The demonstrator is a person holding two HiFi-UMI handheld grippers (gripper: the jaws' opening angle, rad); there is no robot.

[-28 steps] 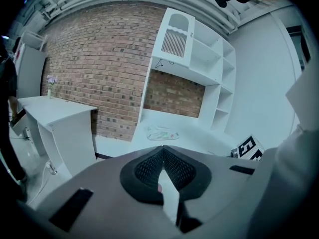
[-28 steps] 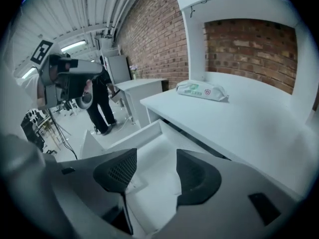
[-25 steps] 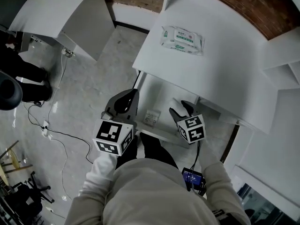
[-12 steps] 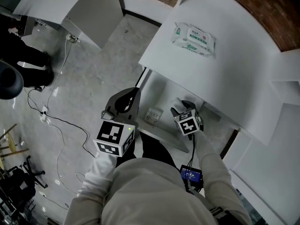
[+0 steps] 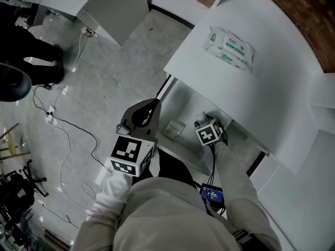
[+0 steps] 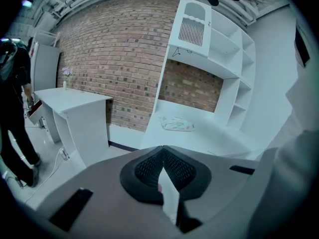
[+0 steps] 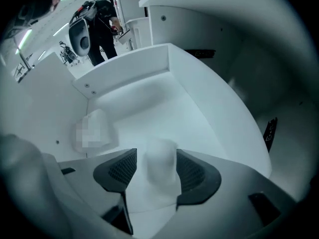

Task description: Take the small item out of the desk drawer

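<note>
While the right claw [image 7: 157,159] sits inside the drawer [image 7: 130,72], jaws apart with the small white item [image 7: 160,176] between them, the left claw [image 6: 163,156] hangs closed beside it.

A wipes pack [image 5: 229,47] lay flat at far right. Another white desk [image 5: 99,1] stood far left, a person's dark legs [image 5: 31,67] beside it. Cables [image 5: 68,124] trailed over the grey floor [image 5: 120,67]. A brick wall [image 6: 119,59] rose behind, shelves [image 6: 219,49] to its right.
</note>
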